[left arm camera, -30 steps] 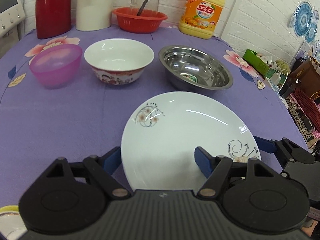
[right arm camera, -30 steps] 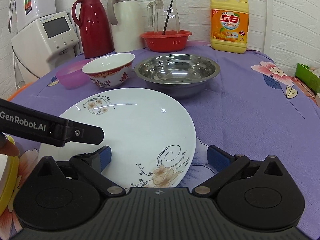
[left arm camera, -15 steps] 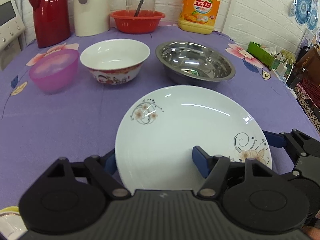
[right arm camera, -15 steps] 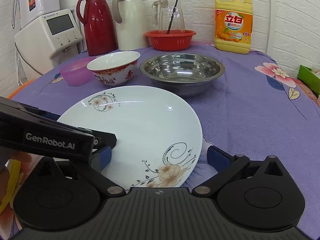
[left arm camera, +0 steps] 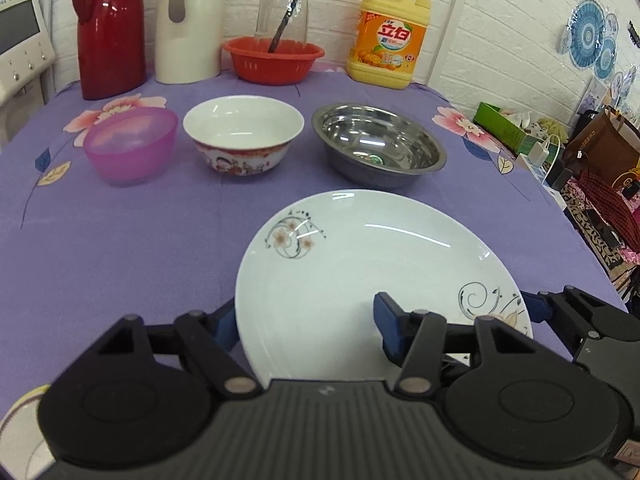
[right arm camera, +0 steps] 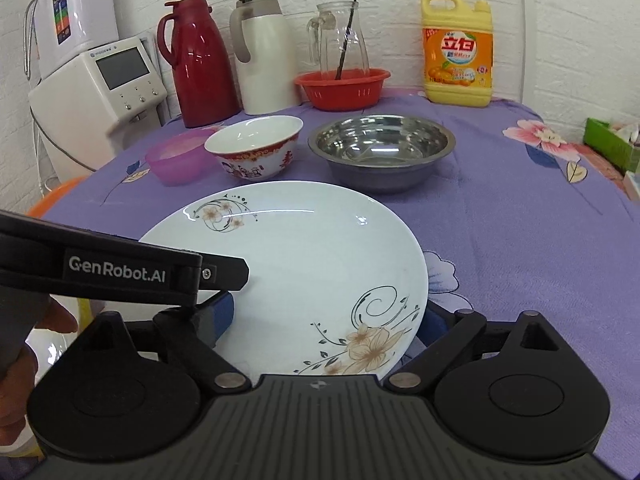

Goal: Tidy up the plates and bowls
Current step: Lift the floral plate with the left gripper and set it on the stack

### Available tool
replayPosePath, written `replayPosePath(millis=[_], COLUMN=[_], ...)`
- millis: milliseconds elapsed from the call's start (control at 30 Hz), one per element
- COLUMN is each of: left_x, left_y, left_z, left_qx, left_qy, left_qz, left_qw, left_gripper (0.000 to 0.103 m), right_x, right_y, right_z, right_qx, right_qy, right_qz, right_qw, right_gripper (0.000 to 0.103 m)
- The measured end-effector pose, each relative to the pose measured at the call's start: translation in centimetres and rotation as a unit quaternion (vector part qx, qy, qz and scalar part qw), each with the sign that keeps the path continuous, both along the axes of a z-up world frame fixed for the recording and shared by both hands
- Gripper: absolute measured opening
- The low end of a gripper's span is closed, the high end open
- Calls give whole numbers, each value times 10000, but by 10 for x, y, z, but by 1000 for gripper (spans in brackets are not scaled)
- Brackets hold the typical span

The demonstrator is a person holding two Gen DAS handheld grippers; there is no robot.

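While the bowls sit as before, the white floral plate [left arm camera: 360, 276] now looks raised off the purple worktop [left arm camera: 120, 240], the left gripper [left arm camera: 304, 320] and right gripper [right arm camera: 326, 316] each spread wide, straddling its near edge.

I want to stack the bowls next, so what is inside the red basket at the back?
A glass pitcher stands in the red basket, with a dark stick leaning inside it. The basket's wall hides its floor, so anything smaller there cannot be seen.

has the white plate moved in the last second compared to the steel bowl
Yes. In the right wrist view the white plate now sits higher, its far rim closer to the steel bowl; both open grippers straddle it.
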State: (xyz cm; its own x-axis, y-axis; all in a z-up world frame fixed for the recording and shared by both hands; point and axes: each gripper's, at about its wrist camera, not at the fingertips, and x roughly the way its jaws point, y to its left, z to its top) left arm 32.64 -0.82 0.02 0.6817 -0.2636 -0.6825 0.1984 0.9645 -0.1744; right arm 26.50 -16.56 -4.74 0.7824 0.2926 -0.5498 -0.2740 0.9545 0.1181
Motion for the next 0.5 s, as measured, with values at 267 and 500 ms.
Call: replayPosePath(millis=[267,500], left_x=[-62,-128], left_y=[60,115], left_z=[21,19], left_qx=[15,217], left_qy=[-482,-569], left_qz=[462,1096], left_qw=[9978,9921], left_gripper=[55,56], right_x=[-43,-81], right_y=[48,100], right_z=[27,30], right_qx=[-3,47], right_qy=[-554,-650], right_qz=[423,1176], right_qw=[9976,9909], right_gripper=[103,103])
